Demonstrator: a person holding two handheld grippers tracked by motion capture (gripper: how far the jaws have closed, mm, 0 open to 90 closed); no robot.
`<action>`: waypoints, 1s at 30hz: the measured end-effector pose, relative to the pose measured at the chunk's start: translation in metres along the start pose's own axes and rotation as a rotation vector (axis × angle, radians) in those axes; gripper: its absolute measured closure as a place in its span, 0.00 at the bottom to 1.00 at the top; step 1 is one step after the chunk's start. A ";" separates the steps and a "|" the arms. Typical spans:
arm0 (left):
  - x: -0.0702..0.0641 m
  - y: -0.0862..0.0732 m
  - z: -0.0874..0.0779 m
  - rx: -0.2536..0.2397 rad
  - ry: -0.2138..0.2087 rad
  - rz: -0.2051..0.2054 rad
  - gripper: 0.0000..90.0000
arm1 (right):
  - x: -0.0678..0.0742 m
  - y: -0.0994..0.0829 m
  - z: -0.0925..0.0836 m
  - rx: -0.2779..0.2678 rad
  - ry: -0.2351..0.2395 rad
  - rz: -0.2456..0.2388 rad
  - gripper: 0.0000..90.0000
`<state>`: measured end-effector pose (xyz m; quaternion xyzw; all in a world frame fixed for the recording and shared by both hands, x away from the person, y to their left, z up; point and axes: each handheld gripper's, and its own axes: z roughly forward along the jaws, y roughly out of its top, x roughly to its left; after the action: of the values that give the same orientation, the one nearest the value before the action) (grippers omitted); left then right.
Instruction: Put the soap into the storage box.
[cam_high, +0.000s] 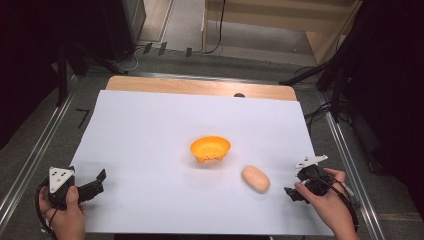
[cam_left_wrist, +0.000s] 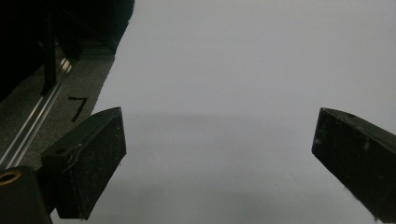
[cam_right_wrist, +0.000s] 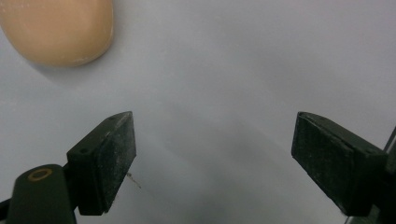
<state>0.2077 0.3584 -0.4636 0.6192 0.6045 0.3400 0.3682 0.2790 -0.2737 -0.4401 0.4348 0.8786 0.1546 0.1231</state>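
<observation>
Orange bowl (cam_high: 210, 149) mid-sheet on white paper (cam_high: 150, 150), tan oval bread roll (cam_high: 255, 178) just right of it, right gripper (cam_high: 295, 192) near the roll, jaws spread and empty, left gripper (cam_high: 95, 185) well apart at the left edge, likewise spread, grasping nothing

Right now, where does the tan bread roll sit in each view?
High view: the bread roll lies right of centre, near the orange bowl.
Right gripper view: bread roll at the top left corner.
Left gripper view: not in it.
Shared landmark: the white sheet.
</observation>
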 end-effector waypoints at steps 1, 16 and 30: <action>0.000 0.000 0.000 0.002 0.001 0.001 0.04 | 0.004 0.005 0.002 0.026 -0.003 -0.022 0.15; -0.001 0.000 0.001 0.008 0.000 0.002 0.04 | 0.031 0.041 0.012 0.083 0.063 -0.109 0.14; 0.000 0.001 0.001 0.014 -0.004 0.001 0.04 | 0.055 0.068 0.022 0.090 0.129 -0.127 0.08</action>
<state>0.2093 0.3583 -0.4638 0.6230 0.6056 0.3346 0.3649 0.3037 -0.1867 -0.4395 0.3724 0.9165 0.1348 0.0561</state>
